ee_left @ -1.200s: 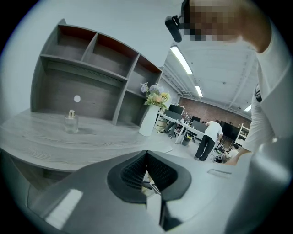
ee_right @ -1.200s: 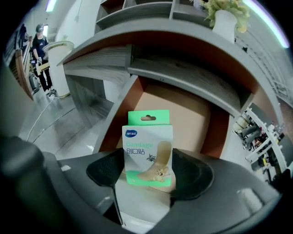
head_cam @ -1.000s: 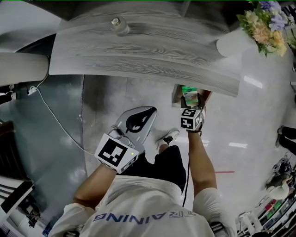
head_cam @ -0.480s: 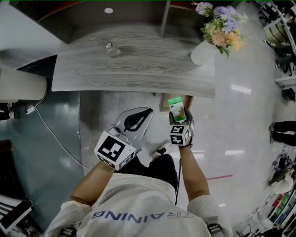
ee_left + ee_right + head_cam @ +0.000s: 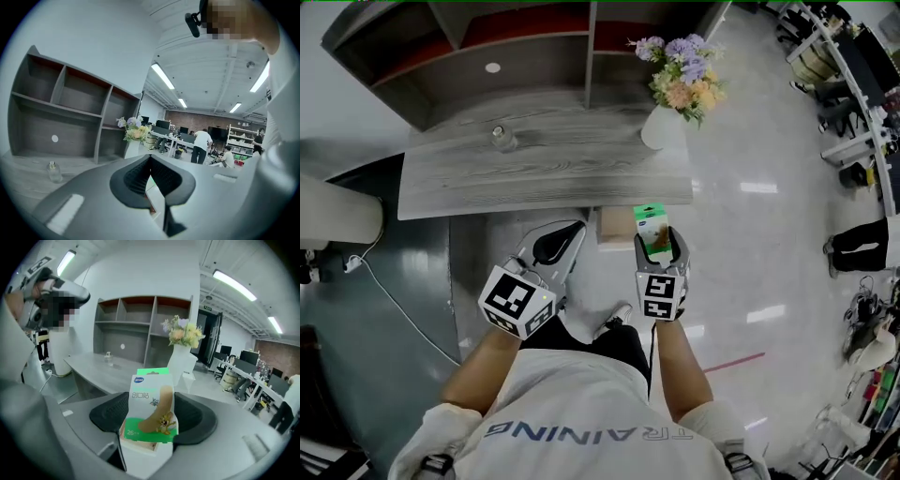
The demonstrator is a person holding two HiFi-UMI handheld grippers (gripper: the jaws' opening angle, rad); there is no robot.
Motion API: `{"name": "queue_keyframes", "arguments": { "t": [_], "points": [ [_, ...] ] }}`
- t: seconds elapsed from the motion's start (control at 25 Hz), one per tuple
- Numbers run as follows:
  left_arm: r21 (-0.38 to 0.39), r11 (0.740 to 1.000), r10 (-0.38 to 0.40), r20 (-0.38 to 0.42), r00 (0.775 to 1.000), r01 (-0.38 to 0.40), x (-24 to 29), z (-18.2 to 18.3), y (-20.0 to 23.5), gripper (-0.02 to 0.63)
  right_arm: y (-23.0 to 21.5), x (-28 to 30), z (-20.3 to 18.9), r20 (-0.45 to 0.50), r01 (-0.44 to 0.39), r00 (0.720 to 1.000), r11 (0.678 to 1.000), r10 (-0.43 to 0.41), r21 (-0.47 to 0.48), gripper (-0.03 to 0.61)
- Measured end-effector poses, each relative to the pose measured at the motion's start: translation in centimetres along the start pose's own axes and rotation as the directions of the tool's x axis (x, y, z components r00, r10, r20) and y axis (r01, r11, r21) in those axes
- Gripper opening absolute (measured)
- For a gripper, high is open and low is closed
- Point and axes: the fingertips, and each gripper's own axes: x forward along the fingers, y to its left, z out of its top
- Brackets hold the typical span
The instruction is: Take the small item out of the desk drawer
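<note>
A small white and green box of plasters (image 5: 151, 406) stands upright between the pads of my right gripper (image 5: 152, 427), which is shut on it. In the head view the box (image 5: 653, 228) and right gripper (image 5: 656, 239) hang just in front of the grey wooden desk (image 5: 469, 183), to the right of the open drawer (image 5: 614, 225) under its front edge. My left gripper (image 5: 577, 228) is to the left of the drawer, its tips together with nothing between them. In the left gripper view, the left gripper (image 5: 151, 161) points over the desk top.
On the desk stand a small glass bottle (image 5: 501, 139) and a white vase of flowers (image 5: 659, 127). A grey shelf unit (image 5: 516, 56) rises behind it. A white cable (image 5: 403, 300) lies on the floor at left. Office desks and people fill the far right.
Both grippers have risen. The right one has carried the box up from the drawer to the desk's front edge. The left has moved up beside the drawer, still shut.
</note>
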Motion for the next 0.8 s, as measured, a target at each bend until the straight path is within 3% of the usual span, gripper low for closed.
{"name": "queue_keyframes", "arguments": {
  "t": [0.36,0.6,0.8],
  "points": [
    [0.064,0.996,-0.067,0.078,0.995,0.062,0.4,6.4,-2.5,-0.002,-5.5,-9.1,13.0,0.254,0.072,0.963,0.995,-0.088,0.070,0.319],
    [0.141,0.985,-0.120,0.172,0.978,0.097,-0.1,11.3,-5.3,-0.002,-7.5,-15.1,19.8,0.398,0.093,0.910,0.992,-0.119,0.083,0.321],
    [0.188,0.977,-0.143,0.204,0.968,0.105,0.1,14.0,-7.6,-0.002,-9.1,-19.4,23.6,0.490,0.096,0.862,0.991,-0.130,0.094,0.321]
  ]
}}
